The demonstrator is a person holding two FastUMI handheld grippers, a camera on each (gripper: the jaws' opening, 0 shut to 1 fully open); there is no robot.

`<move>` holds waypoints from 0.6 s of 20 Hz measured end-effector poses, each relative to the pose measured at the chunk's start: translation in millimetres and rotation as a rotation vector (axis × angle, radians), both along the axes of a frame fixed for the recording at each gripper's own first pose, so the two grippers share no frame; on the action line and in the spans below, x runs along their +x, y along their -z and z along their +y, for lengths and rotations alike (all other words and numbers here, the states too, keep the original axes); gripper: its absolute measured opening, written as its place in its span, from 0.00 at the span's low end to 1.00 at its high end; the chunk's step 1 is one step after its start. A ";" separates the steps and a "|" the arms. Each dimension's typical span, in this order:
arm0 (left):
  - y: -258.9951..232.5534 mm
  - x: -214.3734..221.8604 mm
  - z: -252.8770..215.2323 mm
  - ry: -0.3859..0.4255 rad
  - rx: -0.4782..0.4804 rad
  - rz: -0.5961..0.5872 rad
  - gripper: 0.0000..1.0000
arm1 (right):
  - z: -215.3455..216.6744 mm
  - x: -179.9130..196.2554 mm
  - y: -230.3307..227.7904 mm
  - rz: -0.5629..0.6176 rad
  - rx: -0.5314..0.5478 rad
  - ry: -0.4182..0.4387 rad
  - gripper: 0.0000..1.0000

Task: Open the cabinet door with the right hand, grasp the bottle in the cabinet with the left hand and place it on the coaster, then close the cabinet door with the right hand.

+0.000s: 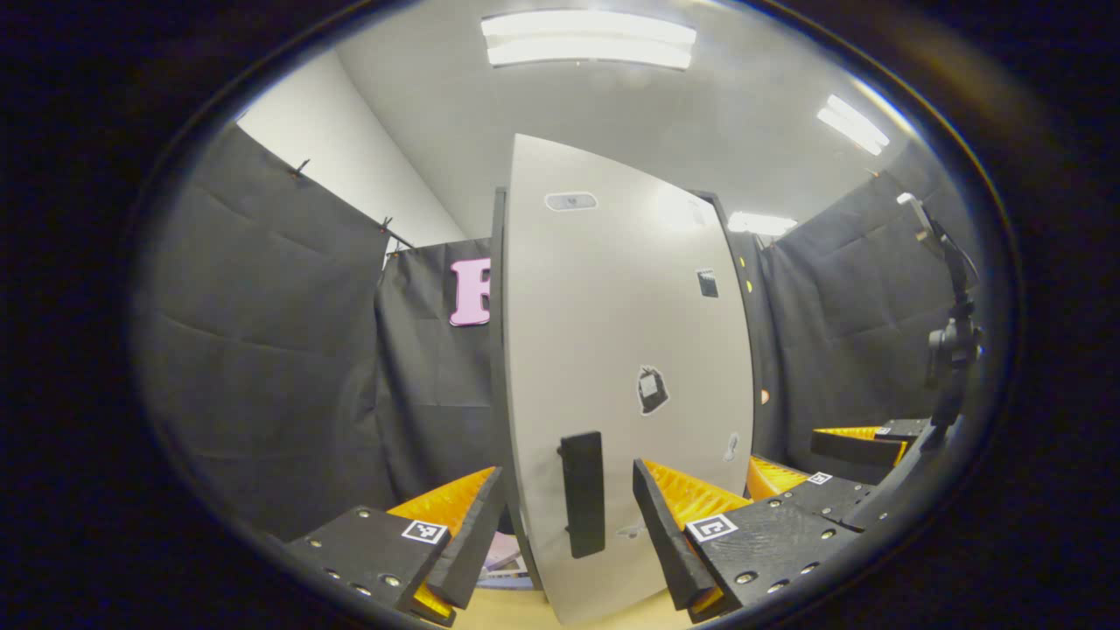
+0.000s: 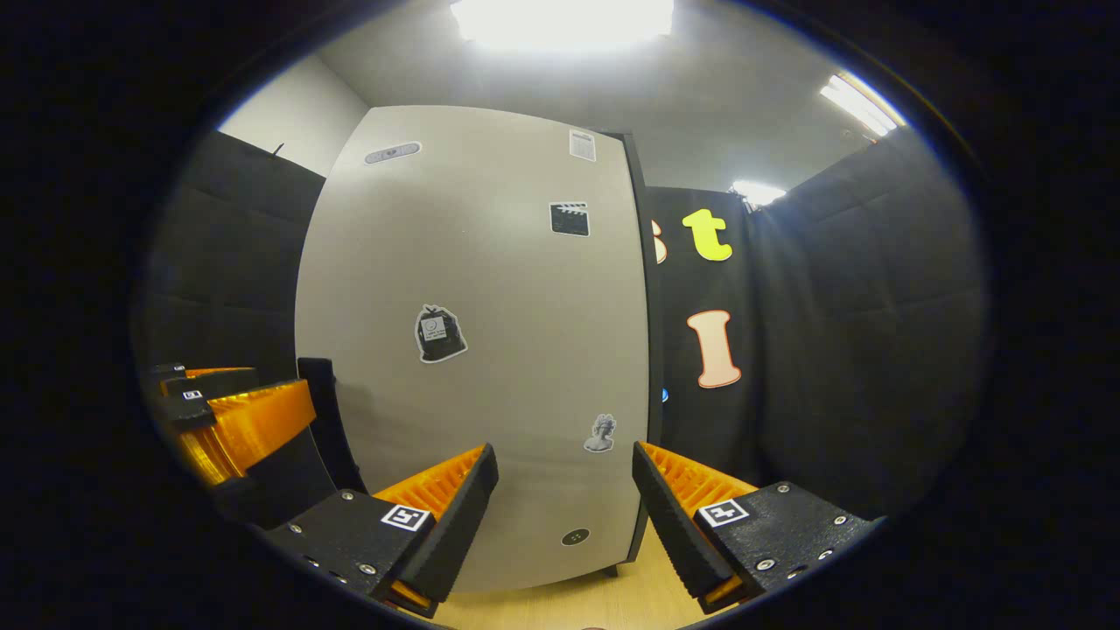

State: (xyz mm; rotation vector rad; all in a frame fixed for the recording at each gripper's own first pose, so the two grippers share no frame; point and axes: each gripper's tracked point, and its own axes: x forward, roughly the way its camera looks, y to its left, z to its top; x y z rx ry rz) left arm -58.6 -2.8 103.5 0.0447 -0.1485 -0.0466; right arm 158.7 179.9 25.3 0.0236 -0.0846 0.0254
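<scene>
Both grippers, left gripper (image 1: 564, 534) and right gripper (image 2: 564, 516), are hanging wide and empty before the closed cabinet door (image 2: 490, 350); we are steering the right toward its black handle (image 1: 583, 494).

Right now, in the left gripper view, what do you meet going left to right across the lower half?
Left gripper's left finger → black door handle on the cabinet door → left gripper's right finger → right gripper → camera stand.

Cabinet door (image 2: 472, 332) pale grey, black handle (image 1: 583, 494), dark stickers (image 2: 439, 334); tabletop (image 2: 612, 599) light wood.
</scene>
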 end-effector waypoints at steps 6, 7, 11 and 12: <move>79.4 20.7 -6.9 -0.001 -0.053 0.110 0.83 | -4.3 -1.2 49.0 0.105 0.035 0.002 0.95; 85.7 23.4 -0.9 -0.019 -0.047 0.122 0.83 | -4.4 -2.2 54.5 0.117 0.032 0.000 0.95; 102.5 27.0 1.0 -0.037 -0.028 0.136 0.86 | 3.8 -3.0 59.7 0.125 0.047 -0.036 0.95; 103.1 24.9 -3.0 -0.025 -0.031 0.135 0.89 | 4.2 -3.9 58.2 0.119 0.053 -0.040 0.95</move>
